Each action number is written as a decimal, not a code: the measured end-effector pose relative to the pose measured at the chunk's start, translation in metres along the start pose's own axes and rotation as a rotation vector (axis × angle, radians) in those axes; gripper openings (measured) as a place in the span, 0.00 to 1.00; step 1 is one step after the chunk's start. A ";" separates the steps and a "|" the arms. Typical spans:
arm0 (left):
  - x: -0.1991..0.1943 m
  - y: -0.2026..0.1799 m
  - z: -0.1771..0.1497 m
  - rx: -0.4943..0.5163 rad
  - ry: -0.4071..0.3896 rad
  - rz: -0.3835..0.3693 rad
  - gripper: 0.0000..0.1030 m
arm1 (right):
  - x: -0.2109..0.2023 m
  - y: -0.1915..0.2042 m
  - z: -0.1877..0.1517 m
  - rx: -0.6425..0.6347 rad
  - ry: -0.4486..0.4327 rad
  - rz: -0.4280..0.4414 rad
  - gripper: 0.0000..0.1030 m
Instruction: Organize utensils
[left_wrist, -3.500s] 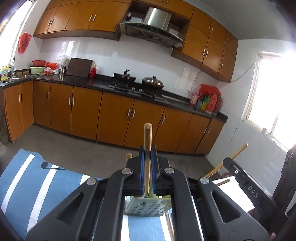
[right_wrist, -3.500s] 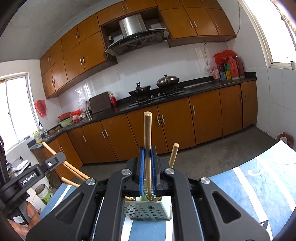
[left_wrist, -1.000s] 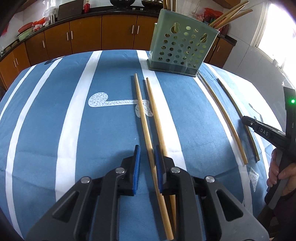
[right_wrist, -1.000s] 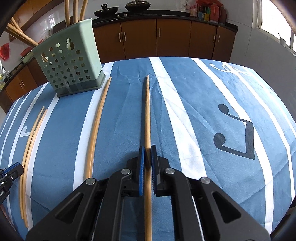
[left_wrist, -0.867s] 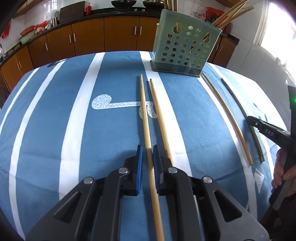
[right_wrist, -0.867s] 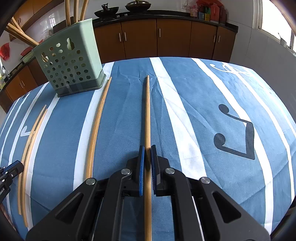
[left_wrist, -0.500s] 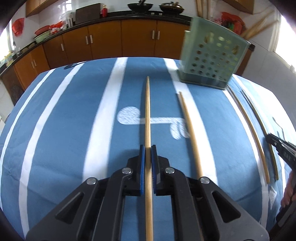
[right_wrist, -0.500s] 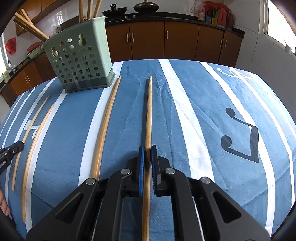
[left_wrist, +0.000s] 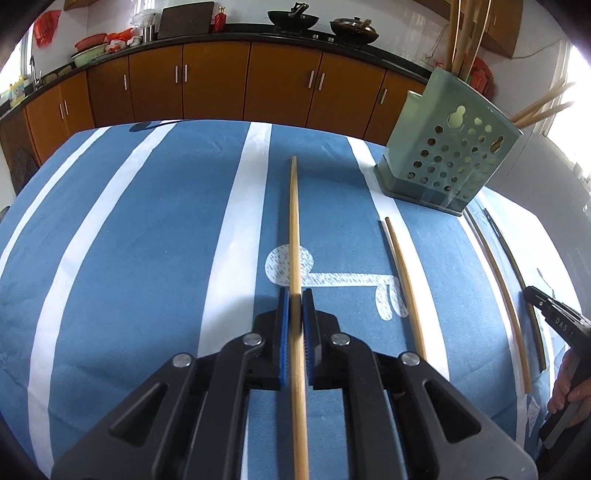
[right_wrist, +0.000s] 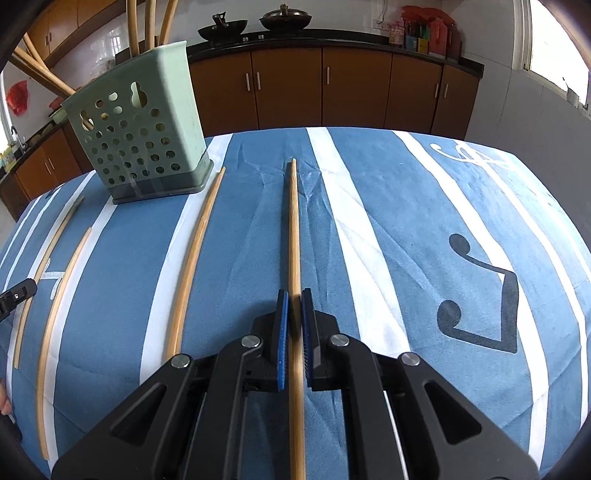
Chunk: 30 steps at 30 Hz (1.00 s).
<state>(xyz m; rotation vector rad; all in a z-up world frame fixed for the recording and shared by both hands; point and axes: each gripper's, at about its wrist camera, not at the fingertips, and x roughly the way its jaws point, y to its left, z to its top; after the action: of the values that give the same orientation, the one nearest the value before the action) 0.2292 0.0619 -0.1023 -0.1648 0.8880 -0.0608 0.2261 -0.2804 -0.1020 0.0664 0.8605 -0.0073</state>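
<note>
Here, my left gripper is clamped on a long bamboo chopstick that runs straight up the middle of the left wrist view, its far tip ending over the blue-and-white striped tablecloth at centre frame. My right gripper is likewise pinched onto its own chopstick, which also runs up the centre of the right wrist view — both sets of blue-padded jaws are narrow, with the stick filling the gap. The green perforated utensil holder stands upright in the upper right of the left view and in the upper left of the right view, with several chopsticks already standing in it and leaning out over its rim. In the left view a loose chopstick lies on the cloth right of my held one, below the holder, and two more curve down the right edge of the table. In the right view another loose chopstick lies left of my held one, its far tip just beside the holder's base, and two more lie near the left edge. Wooden kitchen cabinets line the top of both views.
</note>
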 end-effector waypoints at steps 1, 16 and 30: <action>0.000 0.000 0.000 -0.001 0.000 -0.001 0.09 | 0.000 -0.001 0.000 0.004 0.000 0.004 0.08; -0.001 0.003 0.000 -0.018 0.000 -0.021 0.09 | -0.001 -0.002 -0.002 0.024 0.000 0.016 0.09; -0.001 0.004 0.000 -0.023 -0.001 -0.026 0.09 | -0.002 -0.003 -0.002 0.024 0.000 0.017 0.09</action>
<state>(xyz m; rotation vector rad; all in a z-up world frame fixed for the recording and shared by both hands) 0.2287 0.0655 -0.1026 -0.1976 0.8863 -0.0748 0.2234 -0.2830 -0.1021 0.0964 0.8596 -0.0013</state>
